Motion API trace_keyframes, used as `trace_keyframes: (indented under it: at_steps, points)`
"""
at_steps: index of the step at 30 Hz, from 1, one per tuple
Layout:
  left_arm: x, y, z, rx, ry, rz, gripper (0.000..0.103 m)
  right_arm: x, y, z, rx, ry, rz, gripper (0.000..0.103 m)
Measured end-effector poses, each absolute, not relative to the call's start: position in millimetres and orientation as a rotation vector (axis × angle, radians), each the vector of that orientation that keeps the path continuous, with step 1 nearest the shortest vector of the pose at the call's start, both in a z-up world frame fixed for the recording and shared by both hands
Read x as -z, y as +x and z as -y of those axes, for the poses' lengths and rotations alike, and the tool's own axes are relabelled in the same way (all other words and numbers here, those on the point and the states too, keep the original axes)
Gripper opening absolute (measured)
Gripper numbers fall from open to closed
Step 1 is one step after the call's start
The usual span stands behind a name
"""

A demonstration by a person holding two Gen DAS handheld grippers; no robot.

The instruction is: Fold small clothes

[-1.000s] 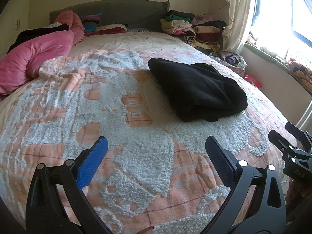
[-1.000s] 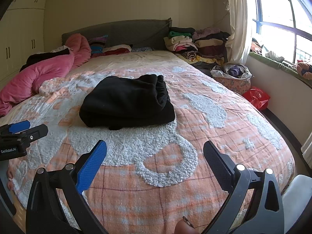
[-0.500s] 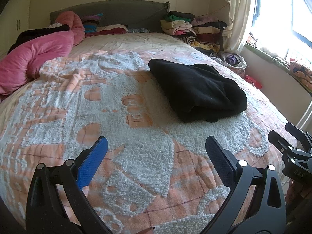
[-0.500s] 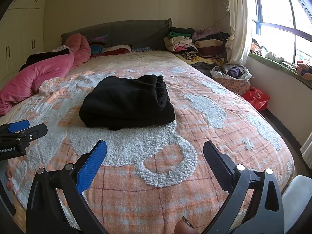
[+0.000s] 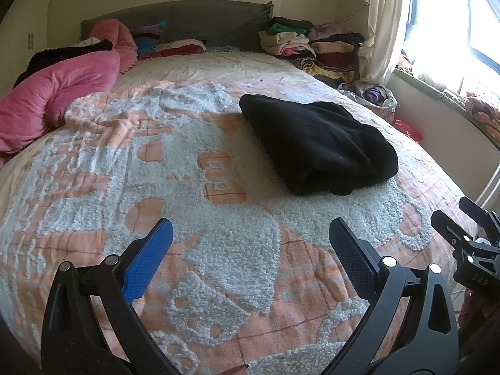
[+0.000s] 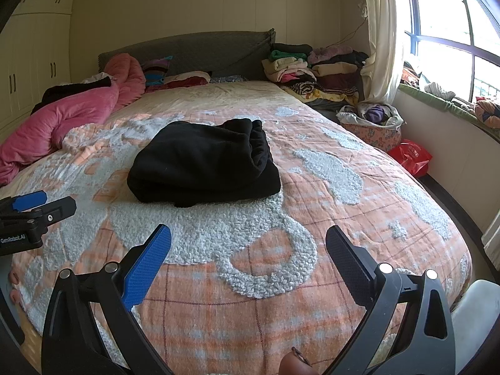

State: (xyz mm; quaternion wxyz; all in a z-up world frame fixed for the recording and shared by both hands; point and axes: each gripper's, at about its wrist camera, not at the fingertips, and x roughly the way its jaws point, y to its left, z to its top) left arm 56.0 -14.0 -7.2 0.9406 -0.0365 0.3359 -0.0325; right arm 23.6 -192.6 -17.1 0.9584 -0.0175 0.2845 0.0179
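Note:
A black garment (image 5: 318, 147) (image 6: 203, 162) lies folded into a thick bundle on the orange and white bedspread (image 5: 218, 243) (image 6: 281, 281), near the middle of the bed. My left gripper (image 5: 250, 247) hovers open over the near part of the bed, short of the bundle and to its left, with nothing between its fingers. My right gripper (image 6: 248, 247) is also open and empty, in front of the bundle. Each gripper shows at the edge of the other's view: the right gripper (image 5: 468, 218) and the left gripper (image 6: 34, 206).
A pink duvet (image 6: 59, 122) is heaped along the bed's left side. Stacks of folded clothes (image 6: 312, 68) sit at the far right by the headboard. A laundry basket (image 6: 372, 125) and a red bag (image 6: 409, 156) stand on the floor beside the window wall.

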Motion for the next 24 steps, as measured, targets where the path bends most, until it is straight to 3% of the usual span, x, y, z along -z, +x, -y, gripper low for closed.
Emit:
trace_keyframes:
  at_steps: [14,18,24]
  points:
    - [2,56,6,0.068,-0.102,-0.69,0.094,23,20,226,0.04,0.082,-0.615,0.099]
    - [-23,68,-58,-0.047,-0.22,-0.657,0.094,25,8,302,0.247,0.217,-0.635,0.099]
    - [-48,93,-244,-0.488,-0.253,-0.642,0.094,49,-52,479,0.844,0.323,-0.701,0.099]
